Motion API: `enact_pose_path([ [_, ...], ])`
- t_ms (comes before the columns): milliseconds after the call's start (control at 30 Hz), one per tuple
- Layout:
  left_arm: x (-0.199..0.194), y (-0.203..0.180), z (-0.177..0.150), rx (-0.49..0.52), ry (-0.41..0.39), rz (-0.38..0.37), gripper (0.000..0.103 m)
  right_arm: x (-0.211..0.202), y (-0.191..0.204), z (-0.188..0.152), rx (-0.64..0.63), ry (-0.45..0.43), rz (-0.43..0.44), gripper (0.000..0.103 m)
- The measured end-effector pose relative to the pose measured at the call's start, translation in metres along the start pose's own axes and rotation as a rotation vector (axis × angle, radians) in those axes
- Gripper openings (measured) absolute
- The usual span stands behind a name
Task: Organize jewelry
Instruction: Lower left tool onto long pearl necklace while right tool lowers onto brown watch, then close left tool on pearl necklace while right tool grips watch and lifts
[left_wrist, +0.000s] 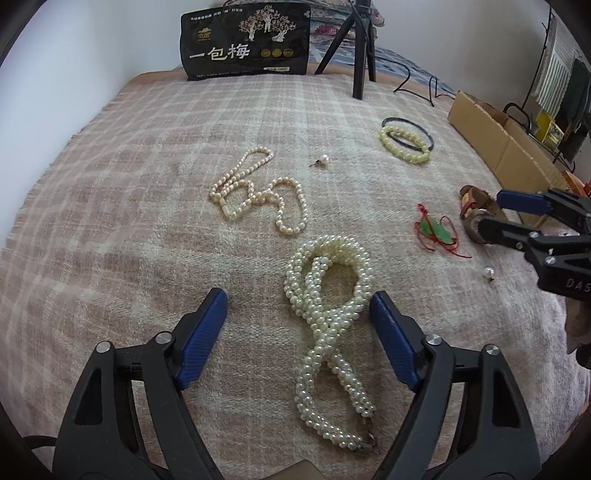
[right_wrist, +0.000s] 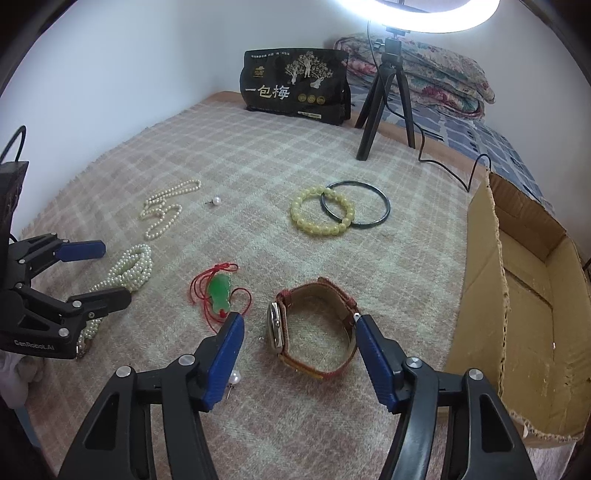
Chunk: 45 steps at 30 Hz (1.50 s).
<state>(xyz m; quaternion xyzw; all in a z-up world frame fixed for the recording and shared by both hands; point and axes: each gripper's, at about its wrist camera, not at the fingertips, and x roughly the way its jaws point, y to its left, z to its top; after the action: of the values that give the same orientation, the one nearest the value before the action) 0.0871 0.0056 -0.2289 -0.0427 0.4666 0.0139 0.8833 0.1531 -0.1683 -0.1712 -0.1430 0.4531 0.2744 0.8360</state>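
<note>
"一包梅" on black bag (right_wrist: 295, 86), "GenRobot.AI" on left claw (right_wrist: 96, 273) body, "DAS" on right claw (left_wrist: 491, 210) body

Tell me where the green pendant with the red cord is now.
In the right wrist view, the green pendant lies on the plaid blanket, just left of the watch and right of the thick pearl rope.

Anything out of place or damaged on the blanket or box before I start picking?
The two pearl earrings are split up: one lies beside the thin pearl necklace, the other beside the right tool. The cardboard box has a torn, ragged edge. The yellow bead bracelet overlaps the black bangle.
</note>
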Motion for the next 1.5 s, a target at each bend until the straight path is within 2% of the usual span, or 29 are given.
enact_pose_path([
  [133, 0.002, -0.003, -0.001, 0.016, -0.017, 0.016, 0.081, 0.001, 0.003, 0.001, -0.027, -0.002, 0.011, 0.06],
  [200, 0.004, -0.004, 0.0, 0.015, -0.025, 0.016, 0.078, 0.005, 0.004, 0.001, -0.033, 0.007, 0.024, 0.054],
  [300, 0.004, -0.005, 0.0, 0.02, -0.041, 0.017, 0.071, 0.011, 0.006, -0.002, -0.047, 0.026, 0.026, 0.05],
  [433, 0.003, -0.009, -0.001, 0.046, -0.063, 0.011, 0.048, 0.018, 0.006, -0.004, -0.063, 0.038, 0.018, 0.046],
  [567, 0.002, -0.009, -0.001, 0.047, -0.07, -0.006, 0.035, 0.02, 0.005, -0.004, -0.061, 0.036, 0.027, 0.044],
  [633, 0.002, -0.008, -0.001, 0.042, -0.072, -0.006, 0.031, 0.021, 0.005, -0.004, -0.059, 0.034, 0.035, 0.04],
  [700, 0.001, -0.007, 0.0, 0.035, -0.072, -0.014, 0.029, 0.021, 0.005, -0.004, -0.052, 0.03, 0.045, 0.032],
  [767, 0.001, -0.006, 0.001, 0.029, -0.069, -0.021, 0.019, 0.021, 0.004, -0.003, -0.046, 0.029, 0.055, 0.024],
  [900, -0.001, -0.003, 0.002, 0.013, -0.066, -0.033, 0.017, 0.02, 0.007, -0.002, -0.051, 0.024, 0.074, 0.012],
  [1200, -0.011, 0.005, 0.004, -0.022, -0.079, -0.042, 0.014, 0.015, 0.006, -0.001, -0.031, 0.008, 0.093, 0.01],
  [1500, -0.039, 0.015, 0.012, -0.055, -0.131, -0.066, 0.014, -0.003, 0.009, 0.004, -0.033, -0.036, 0.081, 0.01],
])
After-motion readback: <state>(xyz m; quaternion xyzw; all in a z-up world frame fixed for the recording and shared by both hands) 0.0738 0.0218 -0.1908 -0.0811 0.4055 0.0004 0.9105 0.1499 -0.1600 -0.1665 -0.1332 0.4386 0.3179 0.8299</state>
